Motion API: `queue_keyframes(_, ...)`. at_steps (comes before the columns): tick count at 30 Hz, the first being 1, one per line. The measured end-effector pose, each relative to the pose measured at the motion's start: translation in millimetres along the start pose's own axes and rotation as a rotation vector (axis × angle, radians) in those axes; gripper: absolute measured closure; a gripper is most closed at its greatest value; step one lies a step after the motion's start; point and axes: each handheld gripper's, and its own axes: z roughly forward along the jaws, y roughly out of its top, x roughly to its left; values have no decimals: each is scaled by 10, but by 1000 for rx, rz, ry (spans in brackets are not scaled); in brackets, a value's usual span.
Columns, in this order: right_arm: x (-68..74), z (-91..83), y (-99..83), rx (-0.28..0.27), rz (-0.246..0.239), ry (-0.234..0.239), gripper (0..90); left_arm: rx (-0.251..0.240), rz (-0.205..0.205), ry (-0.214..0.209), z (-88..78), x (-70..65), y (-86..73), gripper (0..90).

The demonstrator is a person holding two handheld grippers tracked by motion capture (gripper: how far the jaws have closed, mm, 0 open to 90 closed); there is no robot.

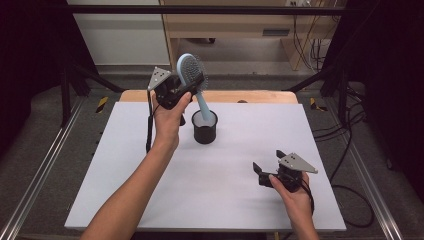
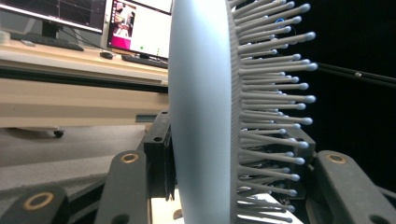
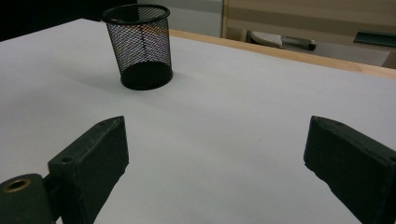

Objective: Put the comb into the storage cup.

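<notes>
Clamping blue hairbrush (image 1: pixel 192 70), left tool (image 1: pixel 192 82) holds handle tip inside black mesh cup (image 1: pixel 205 131); right tool (image 1: pixel 267 161) open.

Hairbrush (image 2: pixel 201 116) head cut off top and bottom

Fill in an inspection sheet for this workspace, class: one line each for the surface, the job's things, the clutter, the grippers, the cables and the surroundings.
Surface: white table top, flat, with a wooden edge at the far side.
Job's things: blue hairbrush held above the black mesh cup, handle end pointing down into the cup's mouth; the cup stands upright.
Clutter: nothing seen.
Grippers: left gripper shut on the brush head, one jaw on its back and one on the bristle side; right gripper open with nothing between its jaws, resting low near the table's right front.
Cables: one black cable hangs from the left gripper; more lie on the floor at the right.
Surroundings: dark frame, wooden desk with monitors behind.
</notes>
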Motion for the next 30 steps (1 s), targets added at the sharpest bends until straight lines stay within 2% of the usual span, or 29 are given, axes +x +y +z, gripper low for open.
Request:
queue_keyframes(4,0,-1,-1,0,0,1,65,-3,19,8,24,11,-2,497)
queue_keyframes(14,3,12,-4,2,-3,9,64,3,12,25,55,70,-27,496)
queue_keyframes(30,0,16,-8,4,-3,10,62,18,26,29,82,67,-54,495)
